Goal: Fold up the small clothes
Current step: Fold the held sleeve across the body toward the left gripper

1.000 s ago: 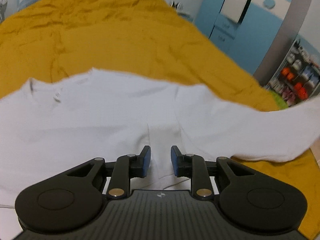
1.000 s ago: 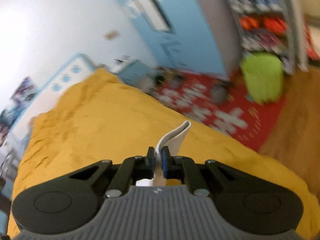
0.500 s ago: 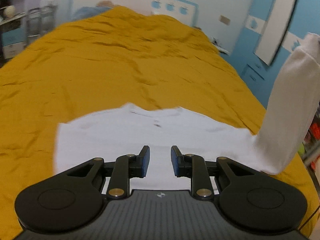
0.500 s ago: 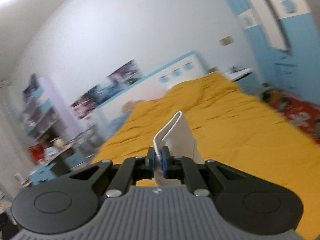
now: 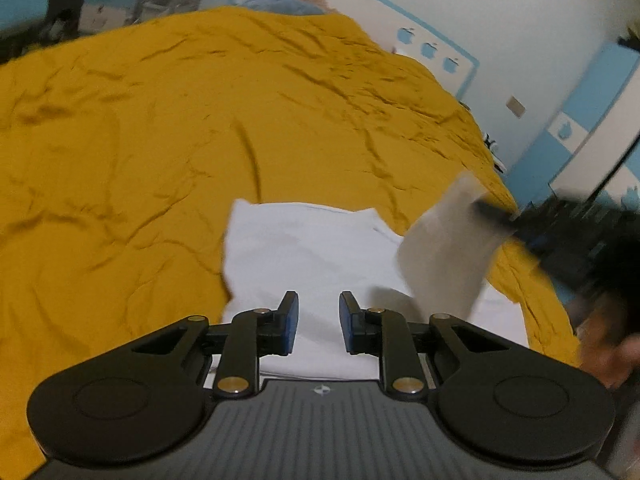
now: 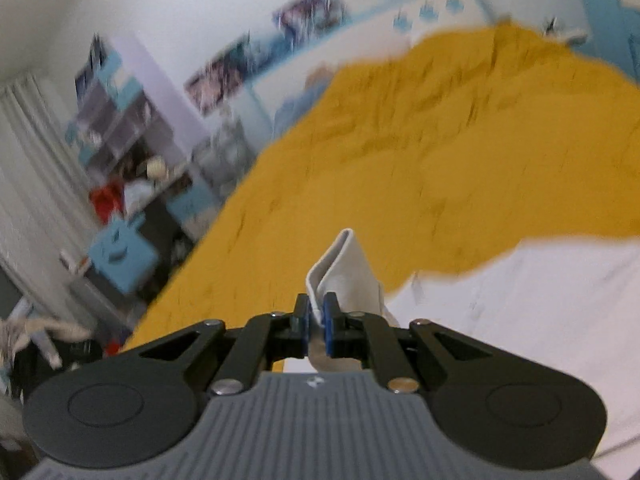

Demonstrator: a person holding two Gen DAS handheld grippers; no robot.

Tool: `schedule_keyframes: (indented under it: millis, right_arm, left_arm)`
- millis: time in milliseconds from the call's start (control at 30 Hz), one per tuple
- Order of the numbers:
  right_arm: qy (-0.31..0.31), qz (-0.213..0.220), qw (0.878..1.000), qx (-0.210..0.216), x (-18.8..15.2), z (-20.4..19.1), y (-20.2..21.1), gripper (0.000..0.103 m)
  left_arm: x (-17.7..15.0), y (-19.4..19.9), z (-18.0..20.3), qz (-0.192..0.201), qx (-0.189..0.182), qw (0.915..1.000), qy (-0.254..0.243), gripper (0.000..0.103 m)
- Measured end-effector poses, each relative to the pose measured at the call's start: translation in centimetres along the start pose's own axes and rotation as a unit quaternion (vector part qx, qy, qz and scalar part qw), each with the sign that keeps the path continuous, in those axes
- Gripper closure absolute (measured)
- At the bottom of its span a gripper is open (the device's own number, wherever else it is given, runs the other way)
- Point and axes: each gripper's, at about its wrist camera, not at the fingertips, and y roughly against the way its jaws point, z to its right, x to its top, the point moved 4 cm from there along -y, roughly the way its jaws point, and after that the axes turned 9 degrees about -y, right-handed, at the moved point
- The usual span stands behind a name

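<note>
A white shirt (image 5: 316, 248) lies flat on the mustard-yellow bedspread (image 5: 160, 140). My left gripper (image 5: 318, 322) is open and empty, low over the shirt's near edge. My right gripper (image 6: 317, 320) is shut on the end of the shirt's white sleeve (image 6: 344, 272), which sticks up folded between the pads. In the left wrist view the right gripper (image 5: 492, 210) shows blurred at the right, holding the sleeve (image 5: 444, 256) lifted above the shirt body. The shirt body (image 6: 520, 304) lies to the right in the right wrist view.
The bedspread (image 6: 440, 152) covers the whole bed. A blue-and-white headboard (image 5: 436, 52) stands at the far end. Shelves and a blue box (image 6: 120, 252) stand left of the bed. Blue wardrobe doors (image 5: 592, 120) are on the right.
My right gripper has swung the sleeve up and leftward over the shirt body. My left gripper has drawn back, so less of the shirt shows ahead of it.
</note>
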Motion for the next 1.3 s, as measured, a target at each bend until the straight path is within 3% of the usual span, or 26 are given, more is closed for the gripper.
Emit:
schedule_keyframes:
  millis: [267,433,533,667,767,933,967,1000,1033,1167,1300]
  right_arm:
    - [-0.007,-0.136,0.991,0.014,-9.8,2.6,-9.8,0.100]
    - [-0.019,-0.192,0.980,0.041,-11.7,3.3,-11.3,0.080]
    - [0.002,-0.180,0.982,0.053,-10.3,3.2,-9.8,0.071]
    - [0.032,-0.151,0.987,0.043,-7.6,5.0,-5.8,0.066]
    - [0.047,-0.120,0.992,-0.003,-5.7,9.6,-1.5,0.066]
    - [0.007,-0.070,0.994,-0.088,-2.8,18.5,4.8,0.066]
    - [0.002,-0.055,0.993,-0.106,-2.2,20.3,6.2,0.066]
    - [-0.002,-0.043,0.992,-0.122,-1.6,21.7,7.5,0.066]
    - [-0.007,-0.034,0.990,-0.138,-1.3,23.0,8.5,0.066]
    - [-0.009,-0.009,0.986,-0.167,-0.6,26.4,12.6,0.066]
    - [0.058,-0.033,0.978,-0.196,-2.3,27.4,14.7,0.066]
  left_arm:
    - [-1.0,-2.5,-4.1,0.010,-0.054,0.9942,0.093,0.078]
    - [-1.2,-3.2,-4.7,0.016,-0.076,0.9902,0.116,0.070]
    - [-0.9,-4.2,-4.4,0.008,-0.084,0.9896,0.116,0.064]
    - [-0.9,-6.1,-4.5,-0.014,-0.048,0.9928,0.109,0.060]
    - [-0.7,-7.2,-4.6,-0.017,-0.026,0.9962,0.082,0.060]
    - [-0.5,-9.3,-3.8,-0.026,-0.026,0.9984,0.044,0.060]
    - [-0.6,-9.7,-3.7,-0.029,-0.021,0.9988,0.034,0.065]
    - [-0.8,-10.0,-3.4,-0.030,-0.012,0.9992,0.022,0.091]
    - [-0.9,-10.0,-3.3,-0.026,-0.008,0.9995,0.013,0.099]
    - [-0.5,-8.5,-2.3,0.008,-0.025,0.9996,0.005,0.100]
    - [1.1,-7.4,-1.0,0.012,-0.018,0.9994,-0.027,0.100]
